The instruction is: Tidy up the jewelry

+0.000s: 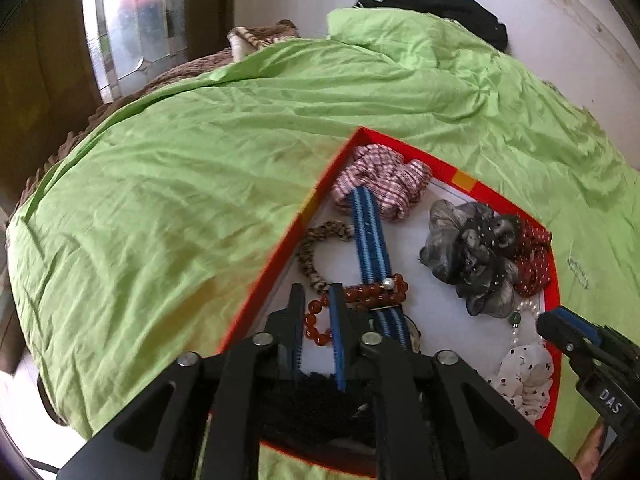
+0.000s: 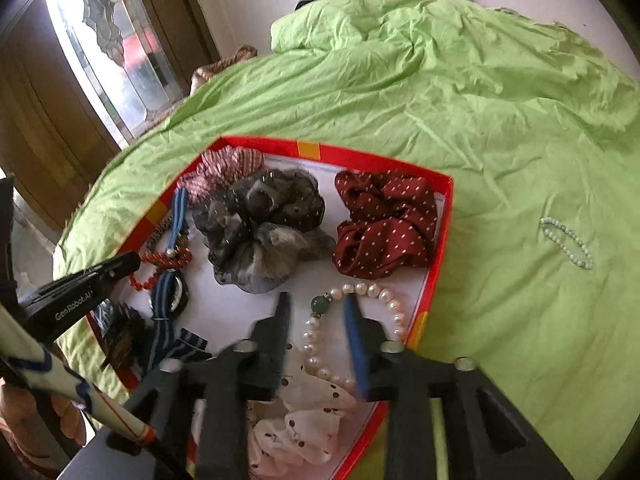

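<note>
A shallow red box [image 2: 440, 216] with a white floor sits on a bed draped in a wrinkled lime-green sheet [image 2: 400, 92], serving as the tray for a jumble of jewelry and hair ties. The left claw [image 1: 316, 300] hovers low over the box's near-left part, its jaws parted and gripping nothing, with a strand of amber-red beads [image 1: 360, 294] lying beneath its tips and across a blue-striped watch strap [image 1: 366, 236]. A leopard-print band [image 1: 316, 252] lies just left of the strap inside the box, and a pink checked scrunchie [image 1: 380, 184] fills the box's far corner. The right claw [image 2: 316, 308] is likewise spread wide and empty above the box's near-right side, straddling a pearl bracelet [image 2: 384, 300] with one green bead. Beyond the pearls inside the box rest a grey sheer scrunchie [image 2: 260, 220] and a dark red dotted scrunchie [image 2: 384, 224]; a white dotted scrunchie [image 2: 304, 420] lies at the near edge. One pale beaded bracelet [image 2: 566, 242] lies outside the box to its right, on the sheet.
</note>
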Demonstrator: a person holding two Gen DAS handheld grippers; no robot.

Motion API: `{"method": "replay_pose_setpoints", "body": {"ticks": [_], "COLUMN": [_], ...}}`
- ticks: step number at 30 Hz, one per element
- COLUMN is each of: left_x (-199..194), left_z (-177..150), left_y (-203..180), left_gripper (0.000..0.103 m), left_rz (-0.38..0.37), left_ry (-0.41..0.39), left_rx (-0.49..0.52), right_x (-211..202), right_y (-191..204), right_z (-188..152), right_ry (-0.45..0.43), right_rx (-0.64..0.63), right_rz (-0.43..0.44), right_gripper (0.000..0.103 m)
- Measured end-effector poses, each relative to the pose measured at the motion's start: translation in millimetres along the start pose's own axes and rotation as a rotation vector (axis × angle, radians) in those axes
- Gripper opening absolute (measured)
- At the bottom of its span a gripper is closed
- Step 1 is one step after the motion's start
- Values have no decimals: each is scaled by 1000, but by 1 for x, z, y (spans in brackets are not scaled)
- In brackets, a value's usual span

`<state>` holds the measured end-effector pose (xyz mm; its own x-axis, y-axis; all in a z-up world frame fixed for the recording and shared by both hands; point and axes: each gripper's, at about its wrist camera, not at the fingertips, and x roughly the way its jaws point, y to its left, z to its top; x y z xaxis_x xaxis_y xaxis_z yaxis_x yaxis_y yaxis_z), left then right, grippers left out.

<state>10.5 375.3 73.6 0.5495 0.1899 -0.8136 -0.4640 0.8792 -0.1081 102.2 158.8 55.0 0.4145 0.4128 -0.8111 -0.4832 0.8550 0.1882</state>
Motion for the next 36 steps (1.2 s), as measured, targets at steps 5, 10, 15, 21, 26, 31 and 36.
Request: {"method": "replay_pose_setpoints", "body": {"ticks": [5, 10, 15, 21, 26, 31, 36], "left_x": [-21, -40, -72, -131, -186, -235, -277], "left_z": [-1, -9, -26, -49, -67, -86, -107], "left_y": [13, 23, 22, 7, -23, -48, -55], "left_gripper": [34, 34, 45, 83, 96, 103, 103], "left_rz": [-10, 9, 63, 211, 310, 343, 311], "left_ry": [-32, -50, -116, -318, -496, -689, -801], "left_rx": [-49, -80, -76, -66, -9, 20, -24], "right_x": [-19, -41, -67, -92, -116, -138, -159], "right_y": [0, 3, 8, 15, 21, 15, 1], "right_z": [-4, -16, -35, -57, -78, -95, -109], "right_ry": [-26, -50, -91, -113, -143, -168, -188], "right_rx": [3, -18, -61, -90, -115, -106, -59], "right_rz": [7, -11, -32, -29, -26, -46, -66], "right_gripper": [37, 37, 42, 43, 45, 49, 50]}}
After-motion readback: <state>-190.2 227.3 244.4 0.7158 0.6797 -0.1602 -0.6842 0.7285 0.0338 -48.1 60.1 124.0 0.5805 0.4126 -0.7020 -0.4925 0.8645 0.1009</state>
